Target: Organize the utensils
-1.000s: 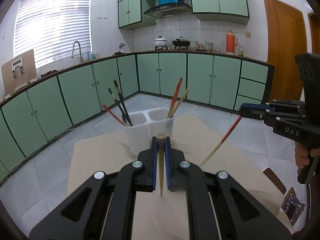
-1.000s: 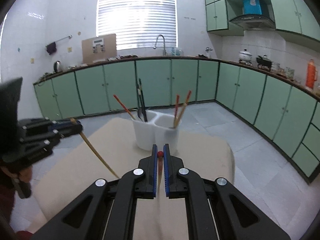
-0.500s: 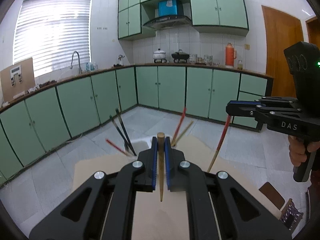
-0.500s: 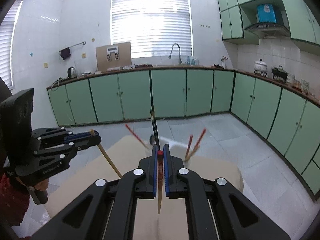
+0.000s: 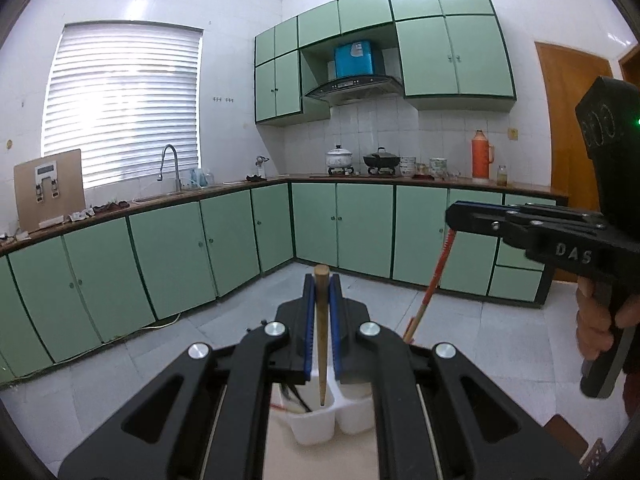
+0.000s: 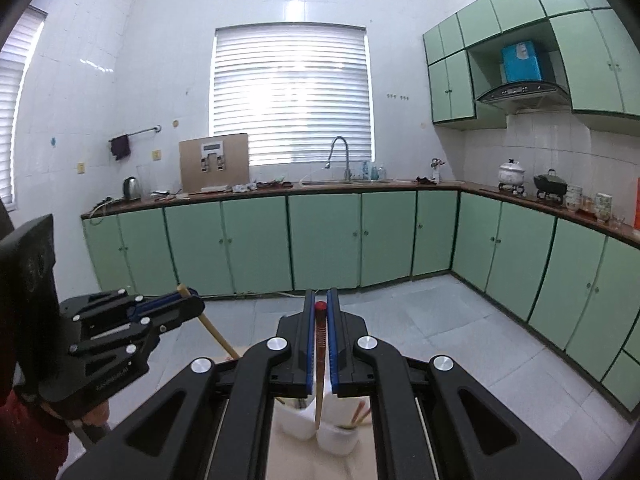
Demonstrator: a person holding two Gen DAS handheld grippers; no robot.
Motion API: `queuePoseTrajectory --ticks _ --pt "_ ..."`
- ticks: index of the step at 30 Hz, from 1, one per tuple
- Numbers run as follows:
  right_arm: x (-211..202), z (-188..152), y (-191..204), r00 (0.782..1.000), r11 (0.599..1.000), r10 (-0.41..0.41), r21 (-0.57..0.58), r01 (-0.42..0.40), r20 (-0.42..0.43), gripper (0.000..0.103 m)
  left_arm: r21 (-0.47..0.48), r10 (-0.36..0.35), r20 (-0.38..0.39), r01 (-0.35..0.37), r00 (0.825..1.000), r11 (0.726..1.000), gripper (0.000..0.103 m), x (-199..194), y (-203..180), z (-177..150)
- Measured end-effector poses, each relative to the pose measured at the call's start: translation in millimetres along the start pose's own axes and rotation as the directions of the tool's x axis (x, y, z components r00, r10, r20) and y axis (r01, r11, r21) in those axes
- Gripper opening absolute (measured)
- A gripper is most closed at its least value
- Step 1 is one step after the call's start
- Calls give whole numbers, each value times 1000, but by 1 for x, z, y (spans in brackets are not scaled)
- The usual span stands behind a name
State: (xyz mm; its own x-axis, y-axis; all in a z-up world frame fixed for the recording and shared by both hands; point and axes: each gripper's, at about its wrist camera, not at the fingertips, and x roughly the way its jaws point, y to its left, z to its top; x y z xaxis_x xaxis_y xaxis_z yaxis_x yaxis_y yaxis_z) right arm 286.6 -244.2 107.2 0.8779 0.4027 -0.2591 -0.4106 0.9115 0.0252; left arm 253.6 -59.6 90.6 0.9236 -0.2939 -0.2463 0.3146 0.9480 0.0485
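My left gripper (image 5: 321,280) is shut on a brown wooden chopstick (image 5: 321,332) that hangs tip-down over the left compartment of the white two-cup utensil holder (image 5: 316,426). My right gripper (image 6: 319,306) is shut on a red-topped chopstick (image 6: 319,364) whose tip points down at the holder (image 6: 332,438). Each gripper shows in the other's view: the right one (image 5: 454,210) with its red chopstick (image 5: 430,288), the left one (image 6: 188,300) with its wooden chopstick (image 6: 216,334). The holder has other chopsticks in both cups, mostly hidden by my fingers.
The holder stands on a beige table (image 5: 280,464) below both grippers. Green kitchen cabinets (image 5: 352,228) and a counter with pots run along the far walls. A small object (image 5: 596,452) lies at the table's right edge.
Both grippers have risen and come in over the holder, tilting the chopsticks more upright. The holder has dropped low in both views, under my fingers.
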Motion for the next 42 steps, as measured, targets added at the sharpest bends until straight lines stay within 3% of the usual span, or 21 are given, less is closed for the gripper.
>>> queuePoseTrajectory --ticks 6,12,23,25,26,28,30,37,39,42 --pt "48 -9 -5 998 999 -33 -7 32 -53 6 -2 39 -6 -39 999 999 6 42 1 -5" --pt "83 -40 -12 989 999 -48 3 49 -137 6 -6 53 -72 -54 996 999 6 78 3 -27" --pt "100 -76 -15 973 999 -46 6 48 -227 7 -33 65 -177 -72 982 997 9 106 18 -68" --pt "99 -80 -16 971 999 -47 1 48 -236 11 -36 68 -191 -76 979 996 11 107 22 -74" --pt "97 -82 -18 971 999 -49 3 52 -235 13 -40 70 -196 -80 978 996 14 107 24 -76" --pt "90 -83 -20 972 998 -55 12 59 -227 28 -49 76 -196 -87 978 995 24 103 26 -79" --pt "82 -84 -24 975 997 -64 20 70 -214 34 -59 84 -181 -96 980 994 37 94 28 -80" --pt "42 -89 -28 982 992 -103 57 113 -156 54 -77 119 -133 -130 984 988 57 54 26 -82" --pt "31 -93 -28 983 990 -115 65 125 -145 59 -89 126 -119 -137 985 986 70 38 25 -84" --pt "14 -102 -26 983 988 -121 82 132 -137 66 -98 150 -107 -160 983 982 81 17 23 -90"
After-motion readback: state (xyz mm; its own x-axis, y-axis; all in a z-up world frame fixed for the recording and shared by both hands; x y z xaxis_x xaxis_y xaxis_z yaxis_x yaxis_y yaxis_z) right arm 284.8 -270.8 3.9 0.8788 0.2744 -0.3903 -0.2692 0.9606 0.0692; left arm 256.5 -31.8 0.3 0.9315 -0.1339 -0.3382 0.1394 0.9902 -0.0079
